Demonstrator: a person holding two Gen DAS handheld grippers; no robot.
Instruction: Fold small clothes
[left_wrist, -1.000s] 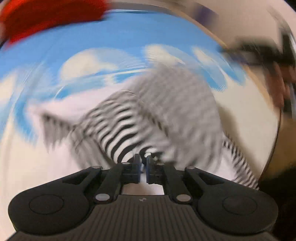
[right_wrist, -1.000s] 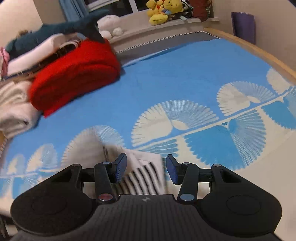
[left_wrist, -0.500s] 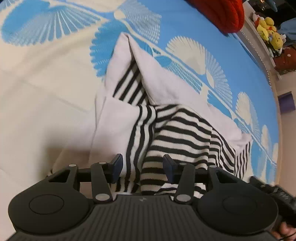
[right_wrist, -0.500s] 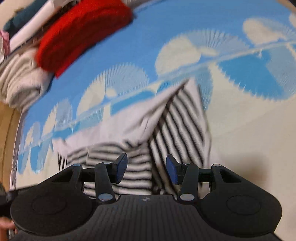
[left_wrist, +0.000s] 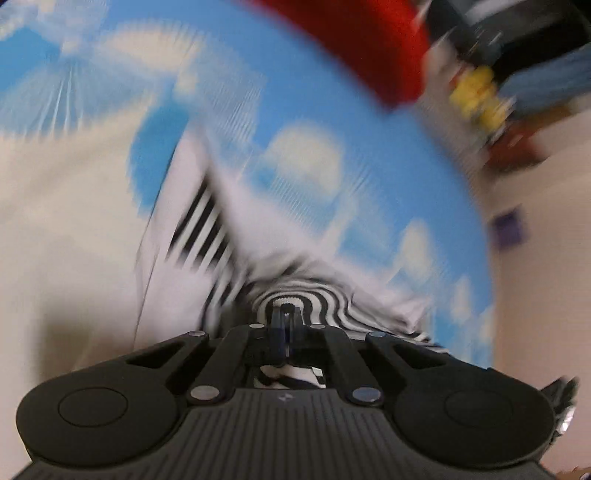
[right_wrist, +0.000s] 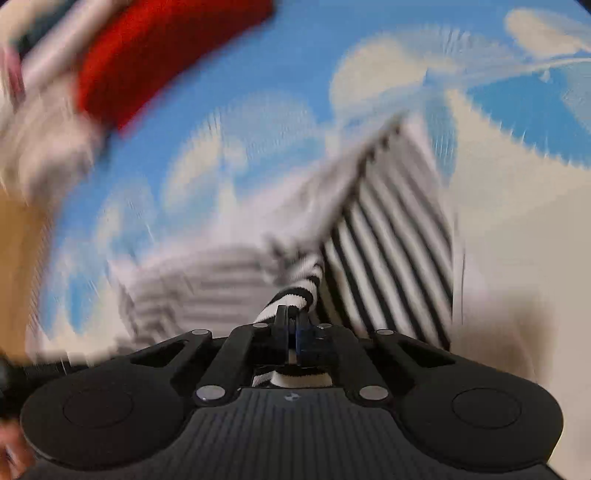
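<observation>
Jaws of both grippers, left (left_wrist: 286, 314) and right (right_wrist: 291, 314), pinching motion-blurred striped garment (right_wrist: 388, 236).

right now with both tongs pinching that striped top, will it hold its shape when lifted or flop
Probably flop: the striped top bunches into soft ridges where the left tongs and right tongs pinch it. It likely weighs little, since a small pinch gathers it. The knit looks unlikely to slip.

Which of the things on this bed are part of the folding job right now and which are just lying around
In the job: striped garment, pinched by left tongs and right tongs.
Lying about: red folded cloth, yellow plush toys, blue patterned bedspread.
</observation>
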